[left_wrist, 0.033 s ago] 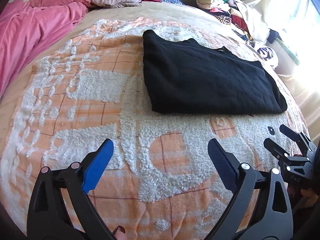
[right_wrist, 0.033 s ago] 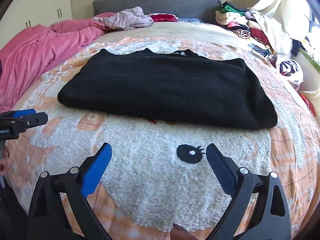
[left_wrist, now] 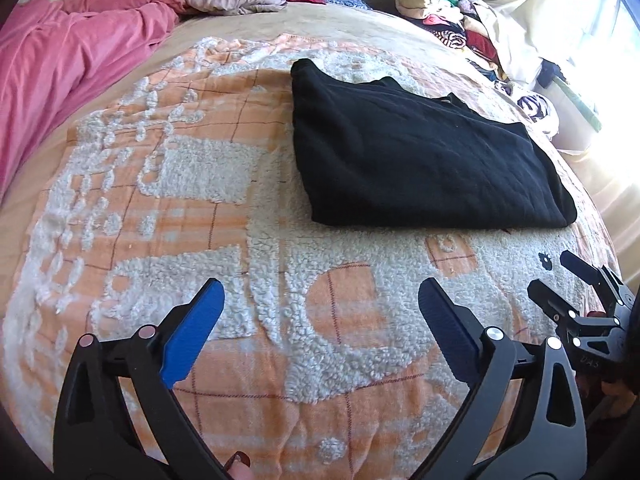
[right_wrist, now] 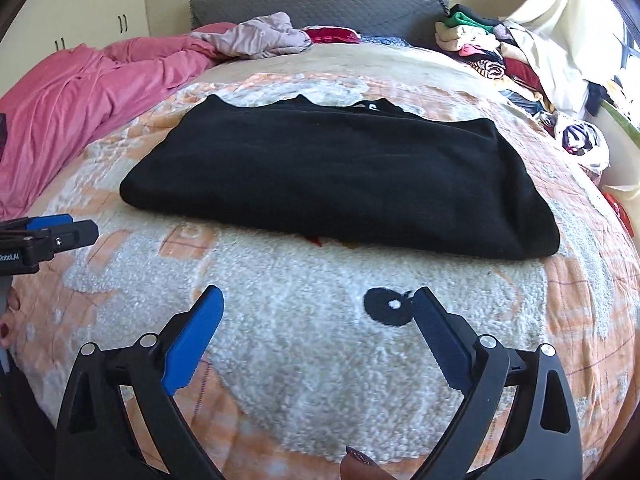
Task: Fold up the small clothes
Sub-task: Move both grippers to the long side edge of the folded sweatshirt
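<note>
Black top (right_wrist: 340, 176): lies folded into a flat rectangle on the bed blanket (right_wrist: 288, 344), ahead of the right gripper (right_wrist: 318, 312) and well clear of its tips; from the left gripper (left_wrist: 320, 308) it sits ahead and off to the right, also apart. Its near edge looks doubled over and thick, its far edge shows a neckline and a scrap of white lettering. Left gripper: jaws opening, spread wide, nothing between them but blanket. Right gripper: jaws opening likewise, wide, empty, hanging over the white fleecy patch with the black eye mark (right_wrist: 386, 307). In the left wrist view the right gripper shows at the right edge, low and beside the left one, neither touching the top. Step in hand, as I judge it: a fold just let go, both grippers releasing and standing off. The top reads as one fold or more along; whether another halving is wanted I cannot tell from its size alone. Next move, by my reckoning: either take the two near corners, one per gripper, and carry them to the far edge, keeping the layers pinched together so the thick knit does not slide; or lift the bundle aside. Unsorted stock: a heap of clothes (right_wrist: 492, 60) far right of the right gripper, a pale garment (right_wrist: 264, 36) far ahead, a pink cover (right_wrist: 88, 92) to the left.
</note>
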`<action>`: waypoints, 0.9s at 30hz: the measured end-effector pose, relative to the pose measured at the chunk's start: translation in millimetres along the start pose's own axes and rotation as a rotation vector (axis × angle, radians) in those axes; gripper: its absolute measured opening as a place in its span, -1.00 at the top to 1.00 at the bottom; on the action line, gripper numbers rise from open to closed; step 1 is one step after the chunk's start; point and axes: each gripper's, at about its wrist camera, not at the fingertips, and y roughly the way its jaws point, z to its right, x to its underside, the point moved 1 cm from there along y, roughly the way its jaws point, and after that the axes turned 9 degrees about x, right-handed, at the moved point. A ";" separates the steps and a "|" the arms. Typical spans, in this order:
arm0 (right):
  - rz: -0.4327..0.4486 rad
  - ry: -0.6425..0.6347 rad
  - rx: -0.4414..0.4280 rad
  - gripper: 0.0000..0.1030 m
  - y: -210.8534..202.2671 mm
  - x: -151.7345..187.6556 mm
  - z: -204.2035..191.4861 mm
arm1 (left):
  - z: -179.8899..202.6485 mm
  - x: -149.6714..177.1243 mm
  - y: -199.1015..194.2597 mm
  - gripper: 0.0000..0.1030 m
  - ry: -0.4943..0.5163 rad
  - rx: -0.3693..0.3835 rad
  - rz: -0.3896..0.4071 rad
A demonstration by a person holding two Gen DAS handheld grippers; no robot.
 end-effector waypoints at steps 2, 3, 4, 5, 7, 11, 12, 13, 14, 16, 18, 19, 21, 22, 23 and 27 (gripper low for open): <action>0.007 -0.031 0.005 -0.85 -0.6 -1.2 -12.5 | -7.4 1.4 -3.4 -0.79 -0.015 -0.007 0.005; 0.010 -0.046 0.006 -0.87 0.0 -2.8 -17.7 | -10.7 1.7 -4.8 -0.81 -0.025 -0.010 0.008; 0.012 -0.059 0.005 -0.87 0.2 -4.7 -22.9 | -14.3 2.0 -6.3 -0.81 -0.034 -0.012 0.012; 0.016 -0.069 0.004 -0.88 0.4 -6.7 -27.5 | -18.4 1.8 -7.6 -0.81 -0.045 -0.016 0.015; 0.024 -0.085 -0.002 -0.88 0.5 -10.5 -36.1 | -25.2 2.0 -9.4 -0.81 -0.062 -0.026 0.018; 0.037 -0.103 -0.013 -0.88 -0.5 -18.0 -49.4 | -38.3 2.9 -14.5 -0.81 -0.100 -0.041 0.028; 0.041 -0.106 -0.018 -0.88 -1.8 -19.1 -51.0 | -41.0 3.4 -16.2 -0.81 -0.108 -0.041 0.031; 0.044 -0.109 -0.023 -0.88 -2.4 -20.5 -53.4 | -43.0 3.5 -18.0 -0.81 -0.113 -0.041 0.035; 0.046 -0.114 -0.025 -0.88 -2.8 -21.7 -55.8 | -45.4 4.1 -20.1 -0.81 -0.117 -0.044 0.038; 0.049 -0.128 -0.029 -0.89 -3.2 -24.1 -61.5 | -49.5 4.7 -24.2 -0.81 -0.127 -0.049 0.046; 0.055 -0.149 -0.031 -0.91 -3.3 -26.0 -67.3 | -54.6 4.5 -28.0 -0.81 -0.140 -0.053 0.053; 0.059 -0.163 -0.031 -0.91 -3.3 -27.2 -71.2 | -57.3 4.5 -29.9 -0.81 -0.147 -0.052 0.056; 0.070 -0.198 -0.028 -0.91 -3.4 -28.9 -79.7 | -62.9 3.9 -32.8 -0.81 -0.165 -0.052 0.060; 0.075 -0.215 -0.023 -0.91 -3.2 -29.5 -83.9 | -65.2 3.9 -34.5 -0.81 -0.170 -0.054 0.063; 0.080 -0.232 -0.015 -0.91 -2.1 -30.7 -87.7 | -68.1 3.2 -35.3 -0.81 -0.176 -0.058 0.064; 0.082 -0.294 0.009 -0.91 6.4 -37.5 -103.1 | -76.7 -2.3 -36.3 -0.81 -0.197 -0.067 0.066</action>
